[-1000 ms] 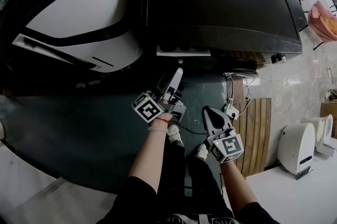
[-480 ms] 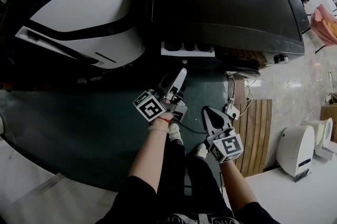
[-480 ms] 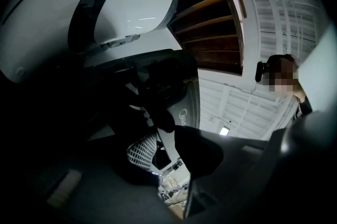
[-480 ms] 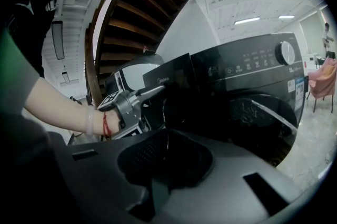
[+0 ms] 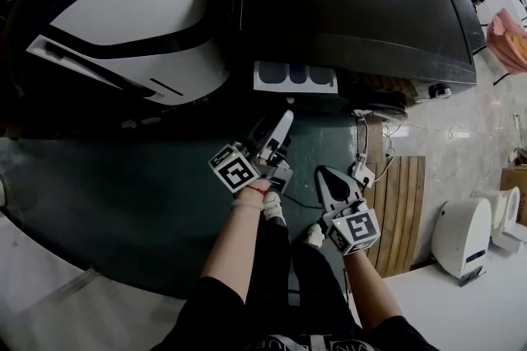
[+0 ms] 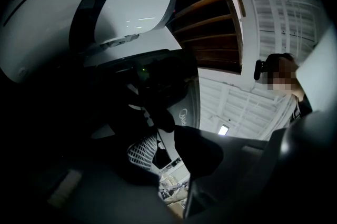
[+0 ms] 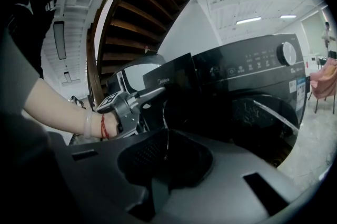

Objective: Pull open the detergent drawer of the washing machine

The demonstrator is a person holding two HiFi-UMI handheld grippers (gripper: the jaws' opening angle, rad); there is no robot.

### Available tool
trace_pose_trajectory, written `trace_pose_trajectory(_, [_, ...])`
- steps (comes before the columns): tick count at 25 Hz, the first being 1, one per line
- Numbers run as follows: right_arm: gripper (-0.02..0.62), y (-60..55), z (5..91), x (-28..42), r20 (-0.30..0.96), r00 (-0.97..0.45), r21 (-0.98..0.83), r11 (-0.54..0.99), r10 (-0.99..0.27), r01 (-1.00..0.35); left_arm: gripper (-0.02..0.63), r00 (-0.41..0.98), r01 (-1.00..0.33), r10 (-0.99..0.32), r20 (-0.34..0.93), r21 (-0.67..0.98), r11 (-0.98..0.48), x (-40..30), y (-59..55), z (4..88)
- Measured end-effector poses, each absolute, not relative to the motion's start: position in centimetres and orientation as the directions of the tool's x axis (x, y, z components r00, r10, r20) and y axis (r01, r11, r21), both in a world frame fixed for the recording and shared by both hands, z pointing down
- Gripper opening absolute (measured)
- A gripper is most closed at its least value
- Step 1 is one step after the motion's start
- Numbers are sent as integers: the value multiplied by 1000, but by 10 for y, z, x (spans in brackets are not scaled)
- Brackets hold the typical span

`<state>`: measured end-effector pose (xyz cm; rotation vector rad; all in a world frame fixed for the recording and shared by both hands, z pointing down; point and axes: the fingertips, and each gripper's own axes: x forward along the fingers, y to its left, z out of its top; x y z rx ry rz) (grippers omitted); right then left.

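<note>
As the detergent drawer (image 5: pixel 295 76) slid farther out of the washing machine (image 5: pixel 354 3) than it had stood a second earlier, its white tray showed three dark pockets from above, where only a thin pale strip had shown before. The drawer projected from the upper left of the machine's front. The left gripper (image 5: pixel 282 127), just in front of the machine and under the drawer, appeared to have its jaws closed on the dark lower lip of the drawer front. A slit of light showed between its mesh-textured pads farther back. The right gripper (image 5: pixel 327 178) hung farther out from the machine with its jaws pressed together on nothing. Judging by the tray's growing reach, the pull was working and the task was well advanced, though some travel might have remained. The machine was glossy black with a flat top, a round dark door and a silver dial at the right of its panel. The drawer was a rectangular tray of hard white plastic with a dark front panel. A white appliance (image 5: pixel 123 11) with a rounded shell and a black band stood to the machine's left. A slatted wooden board (image 5: pixel 403 201) lay on the floor in front of the machine's right side, beyond a dull, dark green floor (image 5: pixel 123 184).
</note>
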<state>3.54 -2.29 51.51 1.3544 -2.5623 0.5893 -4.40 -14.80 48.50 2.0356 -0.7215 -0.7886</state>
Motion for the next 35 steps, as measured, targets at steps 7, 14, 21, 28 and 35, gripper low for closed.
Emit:
trace_pose_trajectory(7, [12,-18,514,36,336,-569,-250,511,-751,-822,107,641,-208,-720,-266,843,-496,-44,-135,486])
trace_pose_trajectory(14, [12,-10,509,35,326,-574,-259,513,-751,-818,107,643,-202,-717,-270,843,-498,-43,-120,482])
trace_pose_trajectory(21, [14,-4,502,38,316,-561,-292,483,-765,-825,104,635,-215,-725,-266,841,-496,-44,-110,485])
trace_pose_trajectory(28, [13,8,509,40,318,-577,-270,511,-753,-816,103,635,-222,-725,-265,837,-500,-43,-101,485])
trace_pose_trajectory(35, [12,14,510,40,320,-591,-248,536,-741,-807,103,639,-222,-724,-262,837,-499,-44,-92,485])
